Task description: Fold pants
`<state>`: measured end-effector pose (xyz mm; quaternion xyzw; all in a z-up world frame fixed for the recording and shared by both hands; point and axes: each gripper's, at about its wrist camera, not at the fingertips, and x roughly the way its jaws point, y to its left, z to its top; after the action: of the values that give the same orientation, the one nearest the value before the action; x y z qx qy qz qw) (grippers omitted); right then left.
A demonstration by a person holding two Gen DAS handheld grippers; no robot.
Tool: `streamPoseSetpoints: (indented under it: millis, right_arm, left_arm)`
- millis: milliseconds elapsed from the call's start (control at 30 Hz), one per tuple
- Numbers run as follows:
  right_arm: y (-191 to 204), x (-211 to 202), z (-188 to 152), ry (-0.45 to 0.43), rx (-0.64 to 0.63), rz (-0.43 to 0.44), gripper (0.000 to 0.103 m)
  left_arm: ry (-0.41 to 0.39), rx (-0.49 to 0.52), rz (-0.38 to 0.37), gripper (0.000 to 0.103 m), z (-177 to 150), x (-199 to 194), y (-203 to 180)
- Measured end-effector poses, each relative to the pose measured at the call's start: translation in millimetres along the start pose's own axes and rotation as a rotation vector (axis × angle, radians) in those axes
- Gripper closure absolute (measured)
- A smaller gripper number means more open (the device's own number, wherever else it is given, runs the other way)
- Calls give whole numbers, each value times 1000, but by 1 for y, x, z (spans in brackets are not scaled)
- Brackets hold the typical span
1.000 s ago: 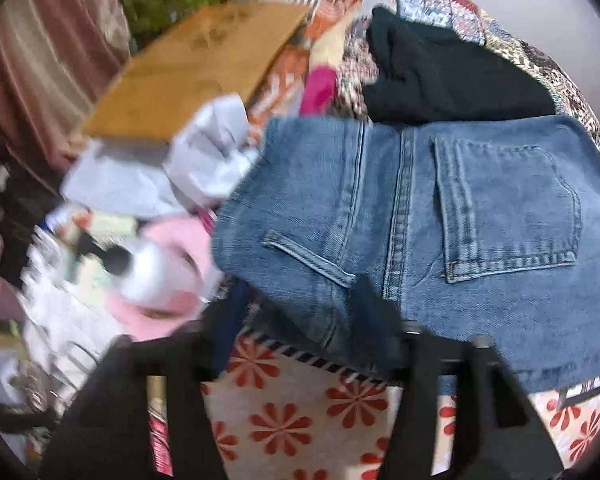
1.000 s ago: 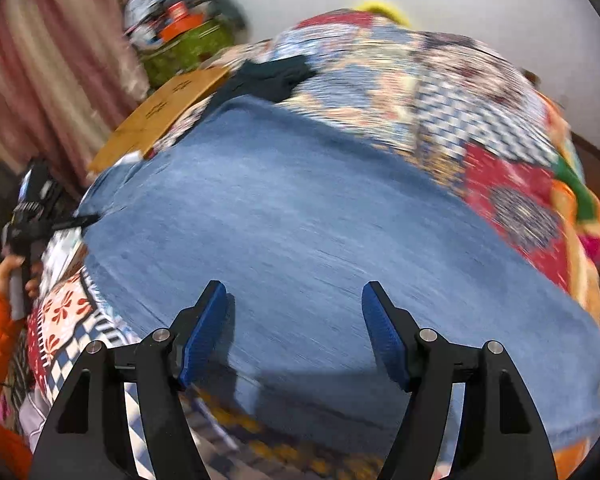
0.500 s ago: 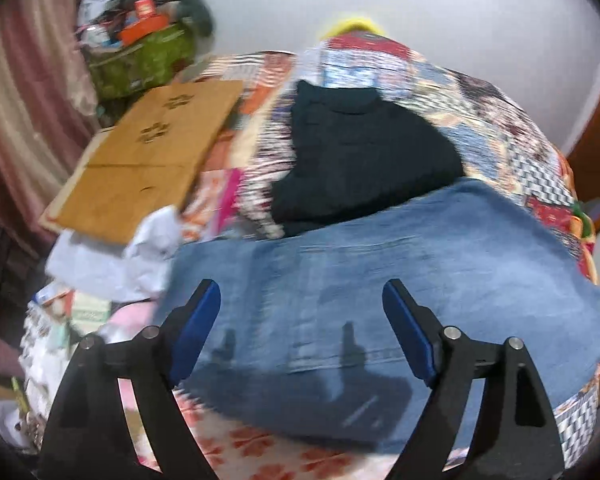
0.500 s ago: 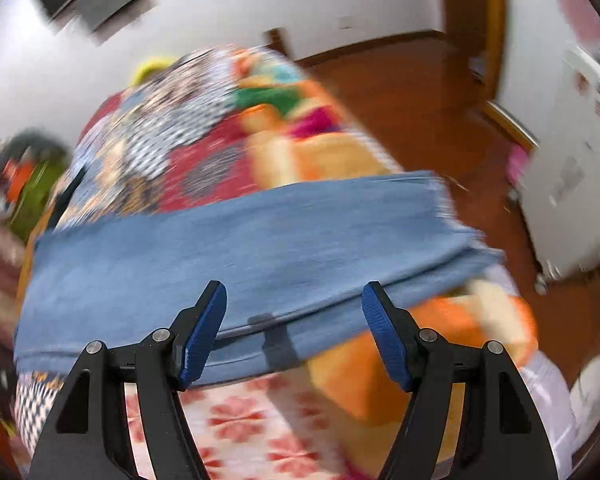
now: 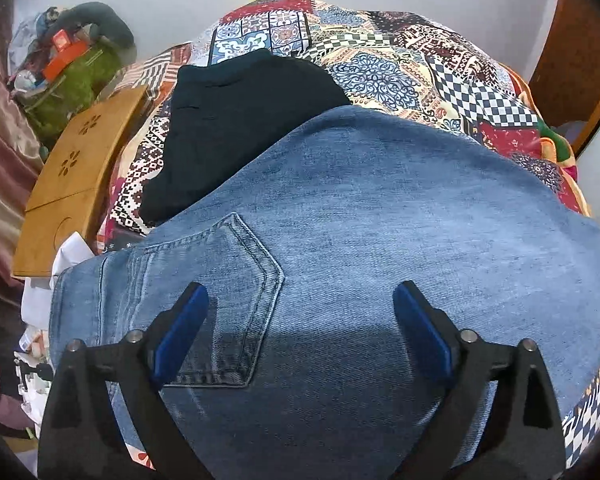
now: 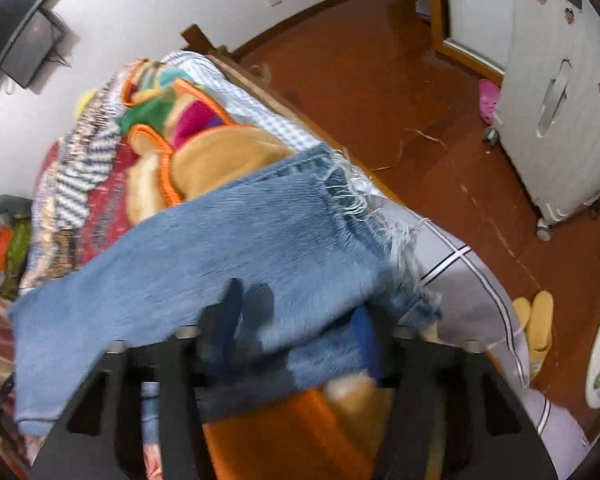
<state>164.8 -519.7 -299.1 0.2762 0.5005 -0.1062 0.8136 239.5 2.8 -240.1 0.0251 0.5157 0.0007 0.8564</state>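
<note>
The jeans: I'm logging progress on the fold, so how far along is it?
Done: the jeans lie flat on the quilt, apparently leg over leg, with one back pocket up. In hand: the open left gripper hovers by the pocket; the blurred right gripper is at the frayed hem. Left: folding the hem toward the waist.

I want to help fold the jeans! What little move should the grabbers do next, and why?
Probably close the right gripper on the frayed hem of the jeans: its fingers straddle that edge, blurred, so the grip is unclear. The left gripper hangs open over the back pocket.
</note>
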Motion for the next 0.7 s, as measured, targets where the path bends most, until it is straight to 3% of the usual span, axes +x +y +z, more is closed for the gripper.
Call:
streamPoseSetpoints:
  millis: [100,200,300,433,533,633,700]
  right_arm:
    - [6,-2,2,-34,-40,-24,95]
    - [18,-16,5,-75,-116,-36,99]
    - [19,-42,13,-140,-160,-25,99]
    - [17,-70,22,-206,-219,-34,99]
    - [6,-58,18,-160,-198,-52,99]
    - [-3,-25,4,-49,-177,-79,99]
    - [-7,-20,-3,-10,-159,-84,93]
  left_arm:
    - [33,-20,-22,8,1,1,7]
    - [43,8,-10,8,6,-4,2]
    - [-4,49,-2,8,13,-19,-8]
    - [-35,47,-62,8,21,-31,-19]
    - [-28,79,-83,8,17,-26,-33]
    - [16,114,-71,8,9,-12,-44]
    - [33,116,-72,7,2,-3,-46]
